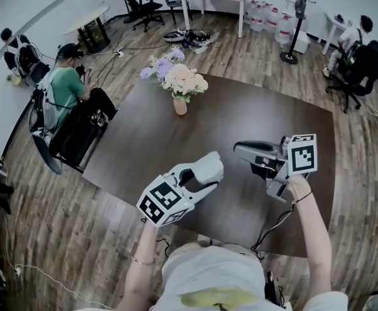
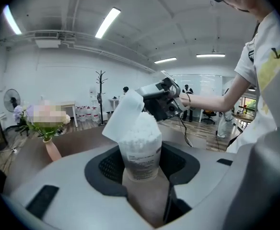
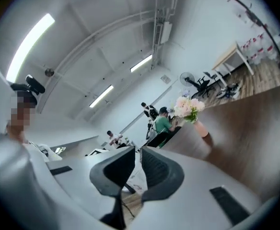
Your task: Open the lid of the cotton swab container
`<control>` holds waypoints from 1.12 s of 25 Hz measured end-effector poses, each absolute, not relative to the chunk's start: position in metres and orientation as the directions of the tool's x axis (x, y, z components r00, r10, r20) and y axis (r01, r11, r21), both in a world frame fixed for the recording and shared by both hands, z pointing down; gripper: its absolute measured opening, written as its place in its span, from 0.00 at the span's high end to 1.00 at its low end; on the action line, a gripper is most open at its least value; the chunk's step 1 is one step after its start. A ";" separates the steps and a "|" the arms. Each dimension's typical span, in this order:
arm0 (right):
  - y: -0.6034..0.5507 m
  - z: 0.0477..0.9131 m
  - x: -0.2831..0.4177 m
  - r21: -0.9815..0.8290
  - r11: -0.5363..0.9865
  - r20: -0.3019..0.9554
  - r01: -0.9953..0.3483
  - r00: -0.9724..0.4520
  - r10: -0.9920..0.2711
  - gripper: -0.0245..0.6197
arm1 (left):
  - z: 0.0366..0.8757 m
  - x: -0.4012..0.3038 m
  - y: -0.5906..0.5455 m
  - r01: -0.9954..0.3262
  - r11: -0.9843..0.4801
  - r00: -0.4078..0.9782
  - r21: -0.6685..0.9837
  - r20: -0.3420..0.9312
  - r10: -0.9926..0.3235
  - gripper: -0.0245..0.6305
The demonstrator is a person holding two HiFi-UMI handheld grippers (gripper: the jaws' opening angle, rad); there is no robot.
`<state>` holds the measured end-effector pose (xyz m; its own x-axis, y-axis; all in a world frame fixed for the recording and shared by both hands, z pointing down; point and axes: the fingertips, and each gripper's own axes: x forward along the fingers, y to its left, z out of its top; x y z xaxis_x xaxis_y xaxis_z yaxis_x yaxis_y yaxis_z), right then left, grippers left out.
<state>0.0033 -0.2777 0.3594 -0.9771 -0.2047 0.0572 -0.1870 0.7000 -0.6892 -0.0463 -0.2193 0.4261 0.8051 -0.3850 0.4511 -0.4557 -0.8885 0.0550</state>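
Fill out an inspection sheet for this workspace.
Surface: dark wooden table, mostly bare.
Job's things: cotton swab container upright, its lid flipped open, swabs showing.
Clutter: vase of flowers near the table's far edge.
Grippers: left gripper clamps the container; right gripper has its jaws close together, nothing between them.
Cables: black cable hangs from the right gripper.
Surroundings: seated person in green, office chairs, water bottles, wood floor.
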 end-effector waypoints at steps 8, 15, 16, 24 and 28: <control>-0.277 0.369 0.027 -0.512 0.744 0.081 -0.430 -0.886 -0.456 0.92 | 0.416 -0.062 -0.240 -0.591 -0.806 0.740 0.032 0.419 -0.526 0.64; -0.277 0.370 0.046 -0.330 0.721 0.084 -0.609 -0.780 -0.620 0.93 | 0.410 -0.077 -0.250 -0.680 -0.733 0.679 0.015 0.390 -0.622 0.64; -0.276 0.371 0.049 -0.305 0.715 0.085 -0.629 -0.766 -0.637 0.93 | 0.410 -0.079 -0.251 -0.690 -0.724 0.672 0.014 0.387 -0.632 0.64; -0.272 0.388 0.063 -0.202 0.643 0.101 -0.739 -0.669 -0.736 0.93 | 0.411 -0.089 -0.254 -0.733 -0.680 0.636 0.016 0.371 -0.677 0.64; -0.270 0.390 0.071 -0.181 0.610 0.076 -0.772 -0.629 -0.774 0.93 | 0.414 -0.091 -0.252 -0.743 -0.669 0.625 0.017 0.375 -0.684 0.64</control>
